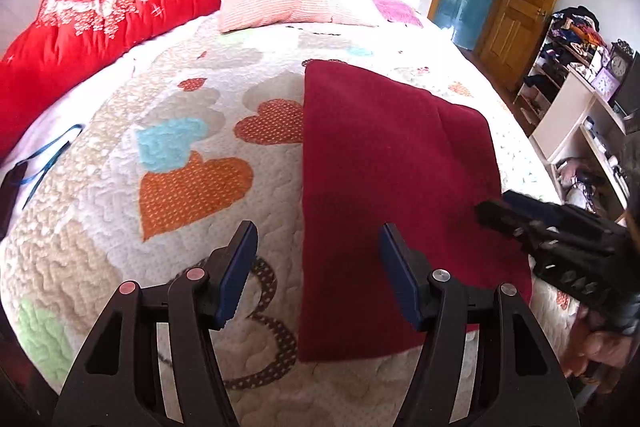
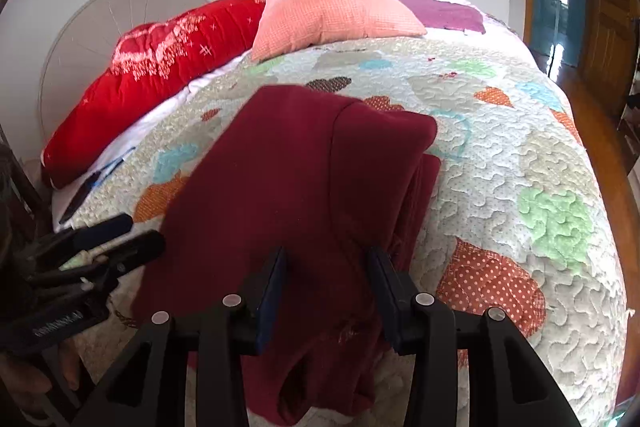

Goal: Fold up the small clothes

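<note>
Holding both tongs spread and empty, left tongs [image 1: 318,273] and right tongs [image 2: 326,293], I am viewing the maroon garment [image 1: 384,179] lying partly folded on the bed [image 1: 120,227]; further folds remain.

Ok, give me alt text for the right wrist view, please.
A dark red fleece garment, partly folded, lies on a heart-patterned quilted bedspread, with the open right gripper above its near edge. The left gripper shows at far left; a pink pillow sits behind.
</note>
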`<action>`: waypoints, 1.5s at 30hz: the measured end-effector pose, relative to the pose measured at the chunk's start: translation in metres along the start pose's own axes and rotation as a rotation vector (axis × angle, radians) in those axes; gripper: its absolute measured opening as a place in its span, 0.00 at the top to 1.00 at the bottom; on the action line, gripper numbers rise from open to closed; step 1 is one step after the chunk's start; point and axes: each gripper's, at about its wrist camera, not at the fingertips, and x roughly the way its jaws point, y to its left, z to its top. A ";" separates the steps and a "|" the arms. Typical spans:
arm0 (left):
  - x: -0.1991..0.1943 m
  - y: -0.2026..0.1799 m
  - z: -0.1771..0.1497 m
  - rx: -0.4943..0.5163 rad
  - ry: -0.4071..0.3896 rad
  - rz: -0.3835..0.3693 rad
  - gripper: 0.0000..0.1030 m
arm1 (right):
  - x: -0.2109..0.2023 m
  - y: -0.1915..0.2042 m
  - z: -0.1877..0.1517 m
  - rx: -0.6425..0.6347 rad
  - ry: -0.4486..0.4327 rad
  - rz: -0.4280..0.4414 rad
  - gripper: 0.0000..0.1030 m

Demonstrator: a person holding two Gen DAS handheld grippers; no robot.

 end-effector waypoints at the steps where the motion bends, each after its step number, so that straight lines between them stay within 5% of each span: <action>1: -0.001 0.002 -0.001 -0.004 -0.002 0.001 0.39 | -0.007 0.002 -0.001 0.007 -0.012 0.006 0.59; 7: -0.014 -0.004 -0.008 0.013 -0.051 0.041 0.39 | -0.045 0.021 -0.016 -0.013 -0.091 -0.048 0.52; 15: -0.022 -0.007 -0.013 0.019 -0.064 0.050 0.39 | -0.048 0.028 -0.029 0.013 -0.081 -0.096 0.51; 45: -0.025 -0.016 -0.014 0.052 -0.095 0.086 0.39 | -0.044 0.027 -0.027 0.054 -0.079 -0.081 0.39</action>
